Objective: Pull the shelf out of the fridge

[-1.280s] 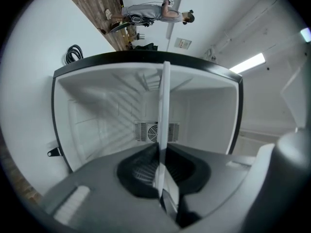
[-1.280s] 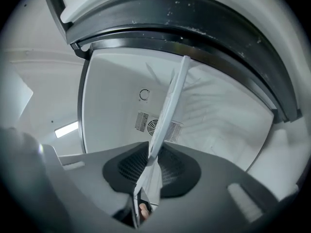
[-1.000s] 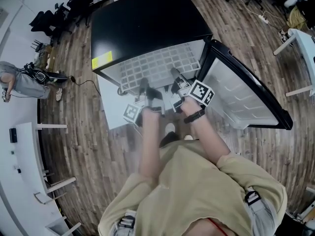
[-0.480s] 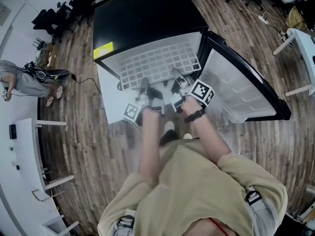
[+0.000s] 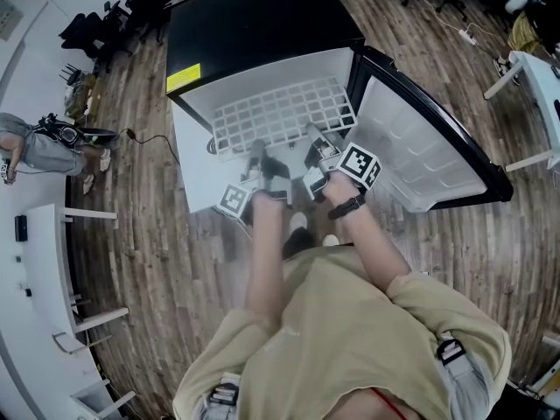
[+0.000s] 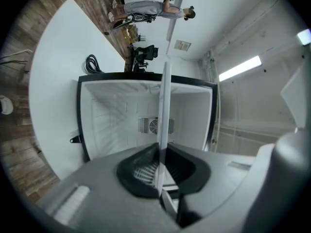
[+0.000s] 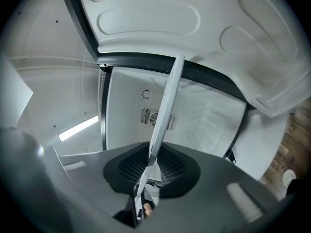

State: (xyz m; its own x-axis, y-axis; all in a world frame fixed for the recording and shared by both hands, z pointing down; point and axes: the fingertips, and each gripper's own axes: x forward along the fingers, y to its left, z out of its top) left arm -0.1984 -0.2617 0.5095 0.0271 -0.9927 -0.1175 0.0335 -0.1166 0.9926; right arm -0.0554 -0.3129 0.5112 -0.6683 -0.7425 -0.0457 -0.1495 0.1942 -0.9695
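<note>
A white wire shelf point(image 5: 282, 115) sticks out of the open black fridge point(image 5: 254, 33) toward me. My left gripper point(image 5: 257, 154) is shut on the shelf's front edge at its left half. My right gripper point(image 5: 313, 137) is shut on the same edge further right. In the left gripper view the shelf point(image 6: 164, 125) runs edge-on between the jaws, with the white fridge interior point(image 6: 146, 115) and its back vent behind. The right gripper view shows the shelf point(image 7: 164, 115) pinched edge-on the same way, slanting up toward the fridge interior point(image 7: 194, 115).
The fridge door point(image 5: 429, 143) stands swung open to the right, its white inner liner facing up. A white floor panel point(image 5: 194, 178) lies under the fridge on wooden flooring. A person point(image 5: 35, 147) stands at far left by chairs. White tables point(image 5: 538, 77) stand at right and lower left.
The shelf has slid a little further out of the fridge toward me, with both grippers holding its front edge. The view has shifted slightly.
</note>
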